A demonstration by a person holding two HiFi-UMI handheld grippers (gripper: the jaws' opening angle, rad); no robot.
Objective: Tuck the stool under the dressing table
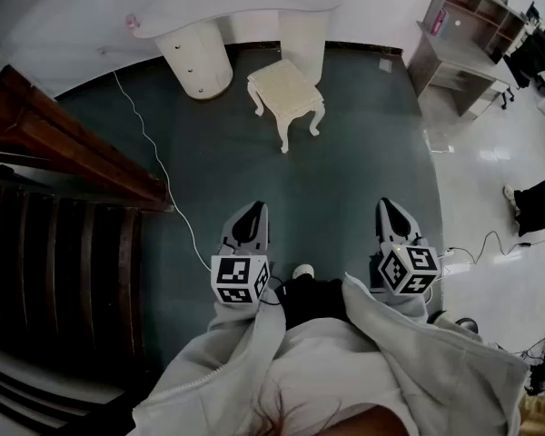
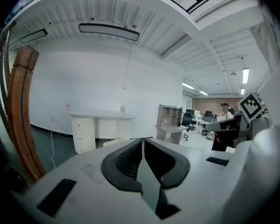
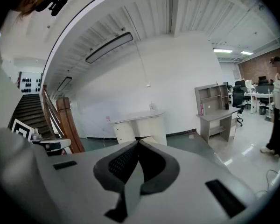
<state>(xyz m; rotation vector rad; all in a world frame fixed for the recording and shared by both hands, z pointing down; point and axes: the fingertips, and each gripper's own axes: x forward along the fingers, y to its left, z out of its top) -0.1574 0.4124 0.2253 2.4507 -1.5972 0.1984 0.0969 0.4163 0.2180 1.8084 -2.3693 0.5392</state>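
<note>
I am holding both claws low in front of me, side by side and well apart. The left gripper point(image 1: 253, 210) is showing its jaws pressed together with nothing between them, and the right gripper point(image 1: 388, 207) is showing the same. The cubes point(image 1: 239, 280) on them are carrying only black-and-white square patterns. A small pink item point(image 1: 133, 23) is sitting on the left end of the table point(image 1: 245, 5); it is too small for me to read.

The stool point(image 1: 286, 91) is standing on the carpet point(image 1: 345, 175) just in front of the table, before the gap between its two pedestals, turned a little and not under the top.

A wide stretch of carpet is lying open between me and the stool. On the left the wooden banister point(image 1: 64, 139) is bordering it, and a white cable point(image 1: 150, 143) is running from the wall towards my left gripper. On the right the carpet edge is meeting a shiny pale floor point(image 1: 490, 180), where a desk point(image 1: 463, 44) is standing.
</note>
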